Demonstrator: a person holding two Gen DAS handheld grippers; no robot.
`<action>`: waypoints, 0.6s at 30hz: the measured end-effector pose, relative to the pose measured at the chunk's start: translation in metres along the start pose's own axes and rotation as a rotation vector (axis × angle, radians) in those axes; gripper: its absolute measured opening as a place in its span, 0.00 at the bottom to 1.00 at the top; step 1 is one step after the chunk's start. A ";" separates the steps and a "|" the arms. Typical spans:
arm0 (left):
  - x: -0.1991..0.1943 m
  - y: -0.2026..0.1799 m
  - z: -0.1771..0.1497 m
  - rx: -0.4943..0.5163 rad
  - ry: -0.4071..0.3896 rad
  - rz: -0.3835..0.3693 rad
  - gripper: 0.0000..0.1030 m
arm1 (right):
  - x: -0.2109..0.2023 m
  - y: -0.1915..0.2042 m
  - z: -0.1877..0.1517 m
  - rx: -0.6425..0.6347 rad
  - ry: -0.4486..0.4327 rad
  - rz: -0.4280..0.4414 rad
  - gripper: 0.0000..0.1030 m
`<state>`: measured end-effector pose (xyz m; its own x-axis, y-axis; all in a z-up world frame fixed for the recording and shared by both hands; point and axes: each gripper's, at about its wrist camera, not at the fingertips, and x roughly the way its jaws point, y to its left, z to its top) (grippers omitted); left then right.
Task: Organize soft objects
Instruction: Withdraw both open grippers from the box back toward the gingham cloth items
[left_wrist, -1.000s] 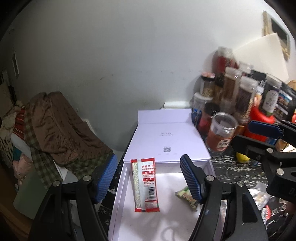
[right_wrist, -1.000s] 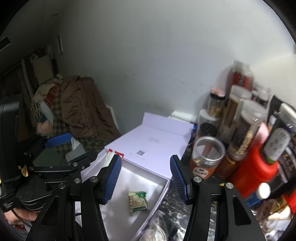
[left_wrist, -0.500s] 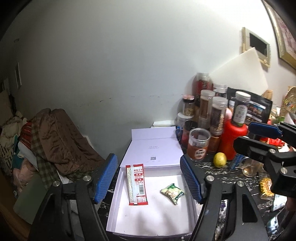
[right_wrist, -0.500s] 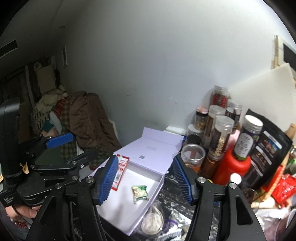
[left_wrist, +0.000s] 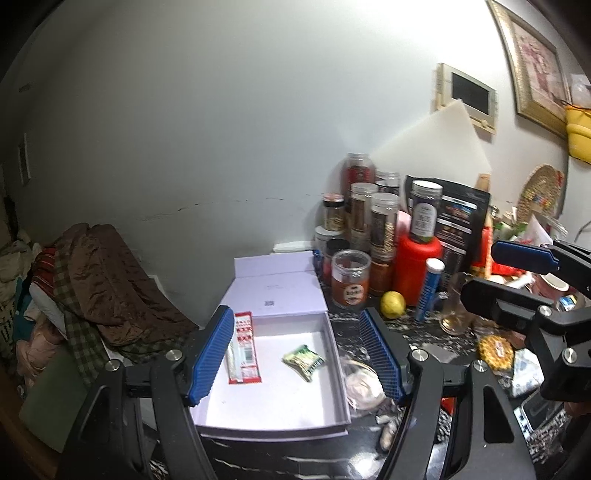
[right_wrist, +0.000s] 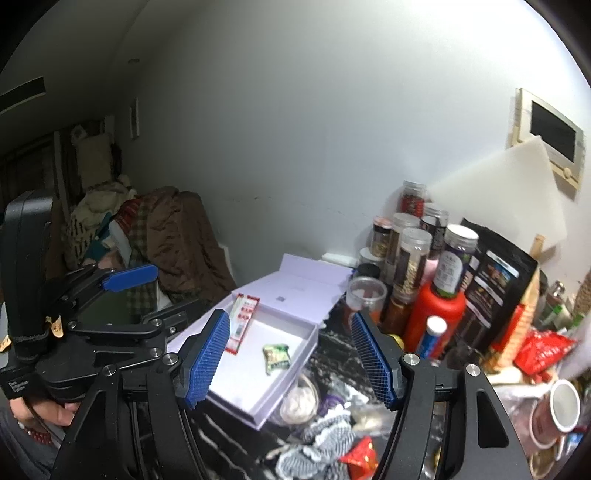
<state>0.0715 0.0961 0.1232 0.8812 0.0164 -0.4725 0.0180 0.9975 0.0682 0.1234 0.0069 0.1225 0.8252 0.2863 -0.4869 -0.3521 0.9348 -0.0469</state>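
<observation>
An open white box (left_wrist: 273, 413) (right_wrist: 258, 410) sits on the dark marbled counter. Inside lie a red-and-white sachet (left_wrist: 243, 349) (right_wrist: 242, 323) and a small green packet (left_wrist: 303, 361) (right_wrist: 277, 357). My left gripper (left_wrist: 295, 362) is open and empty above the box's near side. My right gripper (right_wrist: 291, 358) is open and empty, to the right of the left one. Clear bags (left_wrist: 360, 384) (right_wrist: 299, 400), a striped cloth (right_wrist: 321, 435) and a red wrapper (right_wrist: 360, 456) lie right of the box.
Spice jars (left_wrist: 373, 221), a red bottle (left_wrist: 415, 266), a lemon (left_wrist: 393, 304), a black pouch (right_wrist: 498, 280) and a cup (right_wrist: 557, 410) crowd the counter's right. A pile of brown and checked clothes (left_wrist: 107, 280) lies left of the box. The wall is behind.
Both grippers have pulled back and up from the box, so it looks smaller and more of the counter shows. Both stay open and empty.
</observation>
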 end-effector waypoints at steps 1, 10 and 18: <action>-0.002 -0.002 -0.002 0.002 0.003 -0.007 0.68 | -0.004 0.001 -0.004 -0.002 0.000 -0.004 0.67; -0.017 -0.026 -0.035 0.009 0.026 -0.066 0.68 | -0.032 -0.001 -0.042 0.002 0.021 -0.036 0.67; -0.014 -0.043 -0.062 -0.001 0.073 -0.139 0.68 | -0.036 -0.014 -0.079 0.029 0.071 -0.081 0.67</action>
<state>0.0288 0.0577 0.0722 0.8336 -0.1173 -0.5398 0.1374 0.9905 -0.0031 0.0636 -0.0331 0.0722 0.8168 0.1953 -0.5428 -0.2718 0.9603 -0.0635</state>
